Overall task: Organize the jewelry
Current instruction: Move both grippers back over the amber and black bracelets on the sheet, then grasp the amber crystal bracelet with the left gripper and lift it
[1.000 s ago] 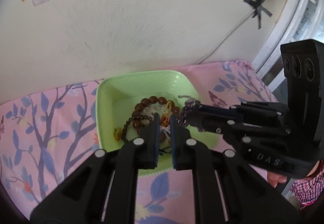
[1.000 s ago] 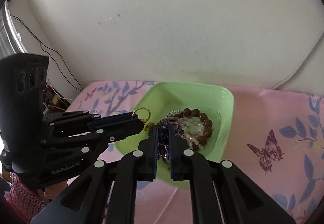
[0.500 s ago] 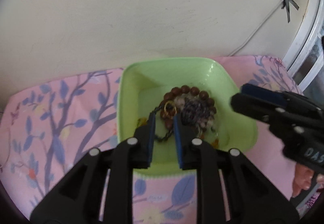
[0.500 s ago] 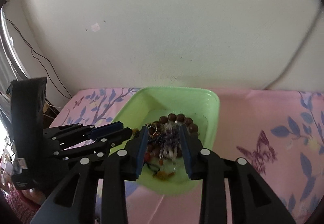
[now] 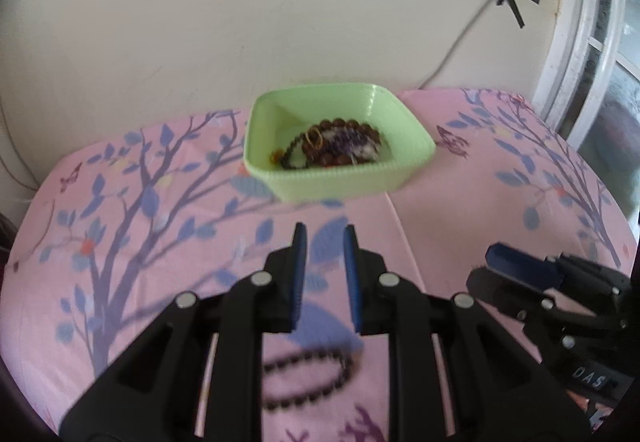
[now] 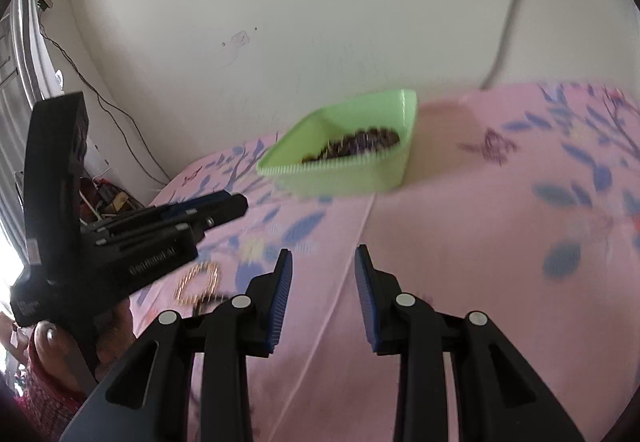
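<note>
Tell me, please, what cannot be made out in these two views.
Dark bead bracelet, left wrist view: blurred, partly hidden behind the left tongs.
Gold bracelet, right wrist view: motion blur hides its links.
Jewelry pile, right wrist view: blurred, mostly hidden behind the green tray's near wall.

both wrist views look down across the pink cloth (image 5: 460,202), sharing the green tray (image 5: 340,182).

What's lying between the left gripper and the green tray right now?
Only bare pink floral cloth, as the left wrist view shows. The left gripper is open and empty, well short of the tray. The dark bead bracelet lies behind its fingers.
</note>
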Motion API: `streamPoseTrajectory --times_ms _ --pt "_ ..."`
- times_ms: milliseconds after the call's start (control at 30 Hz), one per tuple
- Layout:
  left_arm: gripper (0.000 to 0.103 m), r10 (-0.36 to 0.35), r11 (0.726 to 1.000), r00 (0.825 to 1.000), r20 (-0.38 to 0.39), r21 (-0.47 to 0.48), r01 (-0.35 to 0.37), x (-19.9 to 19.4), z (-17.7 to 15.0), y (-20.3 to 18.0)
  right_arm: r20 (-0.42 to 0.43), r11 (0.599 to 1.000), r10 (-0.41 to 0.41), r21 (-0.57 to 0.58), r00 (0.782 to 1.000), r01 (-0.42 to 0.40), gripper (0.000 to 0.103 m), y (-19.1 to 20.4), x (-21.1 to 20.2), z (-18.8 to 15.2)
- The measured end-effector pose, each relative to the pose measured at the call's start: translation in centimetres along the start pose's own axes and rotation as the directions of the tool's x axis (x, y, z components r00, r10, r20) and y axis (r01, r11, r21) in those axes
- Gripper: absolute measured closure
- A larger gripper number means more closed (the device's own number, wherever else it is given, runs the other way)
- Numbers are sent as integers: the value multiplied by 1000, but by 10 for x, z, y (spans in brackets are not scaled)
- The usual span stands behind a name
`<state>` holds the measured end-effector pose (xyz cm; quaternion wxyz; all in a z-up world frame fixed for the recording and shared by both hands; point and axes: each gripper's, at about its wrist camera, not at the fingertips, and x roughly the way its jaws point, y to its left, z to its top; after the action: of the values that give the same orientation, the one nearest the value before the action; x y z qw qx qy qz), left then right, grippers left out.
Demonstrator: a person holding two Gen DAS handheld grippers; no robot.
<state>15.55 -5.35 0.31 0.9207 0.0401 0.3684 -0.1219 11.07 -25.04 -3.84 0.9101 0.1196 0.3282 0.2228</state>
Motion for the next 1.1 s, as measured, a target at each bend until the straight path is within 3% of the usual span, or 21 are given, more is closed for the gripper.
streamPoseTrajectory --times_ms 200,267,533,767,900,1000,1100 --pt "86 -23 999 1000 -1 -34 23 -23 -41 11 -35 1000 7 8 999 -7 98 13 3 -32" --pt "86 -39 996 999 -8 -77 38 -32 -62 34 -54 1000 14 -3 998 -14 98 21 5 -39" --pt "86 32 974 996 -82 -220 -49 -53 -131 131 -114 988 50 -141 992 -66 98 75 31 -46" --pt "86 -128 955 991 -36 -272 113 -50 -111 144 -184 967 43 -240 982 -87 103 119 90 -20" --pt "86 -125 970 990 -72 -220 107 -24 -90 127 -248 965 8 -251 969 -72 103 127 131 -2" --pt "86 -88 977 990 -111 -206 63 -6 -87 125 -283 960 0 -268 959 -79 103 130 151 2" --pt "96 -68 979 992 -103 -200 46 -6 -92 130 -312 950 12 -292 950 -108 103 140 155 -2"
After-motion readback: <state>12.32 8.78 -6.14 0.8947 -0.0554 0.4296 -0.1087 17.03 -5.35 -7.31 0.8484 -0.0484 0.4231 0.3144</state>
